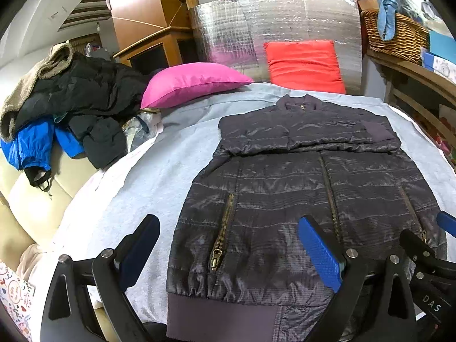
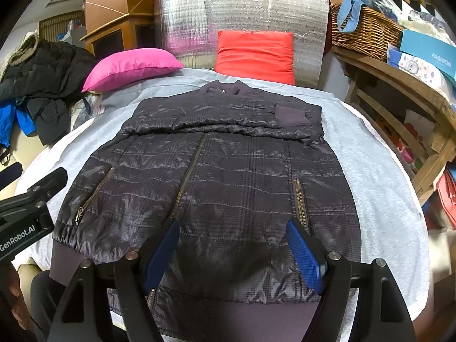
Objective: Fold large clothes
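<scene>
I've got the dark quilted jacket (image 2: 216, 176) lying flat, front up, on the grey sheet (image 2: 379, 176), sleeves already folded across the chest. Left gripper (image 1: 228, 253) and right gripper (image 2: 233, 253) both hover spread wide over the hem, holding nothing. The shell looks slick, puffy and light, so I'd pinch the ribbed hem band (image 2: 256, 316), where the fabric should grip better.

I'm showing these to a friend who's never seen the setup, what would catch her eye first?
Likely the dark quilted jacket spread flat on the grey sheet, sleeves folded across its chest. Behind it, a pink pillow and a red cushion stand out against the silver panel. Both hand-held grippers, left and right, hover open over the hem.
</scene>
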### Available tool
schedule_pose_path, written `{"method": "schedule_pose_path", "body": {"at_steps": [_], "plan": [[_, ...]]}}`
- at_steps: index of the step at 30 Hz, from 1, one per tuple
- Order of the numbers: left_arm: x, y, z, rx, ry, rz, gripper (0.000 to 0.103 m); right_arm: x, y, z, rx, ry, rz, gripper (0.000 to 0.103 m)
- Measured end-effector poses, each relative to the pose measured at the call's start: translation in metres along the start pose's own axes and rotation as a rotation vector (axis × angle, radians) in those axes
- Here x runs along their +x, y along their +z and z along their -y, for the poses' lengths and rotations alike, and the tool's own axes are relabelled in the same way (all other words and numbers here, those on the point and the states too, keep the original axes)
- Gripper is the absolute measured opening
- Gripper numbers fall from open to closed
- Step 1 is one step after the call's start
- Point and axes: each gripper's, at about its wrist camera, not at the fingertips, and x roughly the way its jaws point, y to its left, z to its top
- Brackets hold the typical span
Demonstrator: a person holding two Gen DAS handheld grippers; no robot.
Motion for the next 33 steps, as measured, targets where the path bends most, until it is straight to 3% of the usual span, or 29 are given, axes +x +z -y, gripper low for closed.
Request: {"method": "schedule_pose_path", "body": {"at_steps": [21,33], "plan": [[-0.0001,-0.0012,-0.0027,0.017,0.049,0.017,0.098,0.0021,-0.0017,-0.0059,-0.013,-0.005,-0.007,0.08],[0.004,-0.0019,-0.0045,-0.008,-0.013,-0.05,0.098,0.0001,-0.0027,-0.0101,-0.023,0.0,-0.004,0.08]]}}
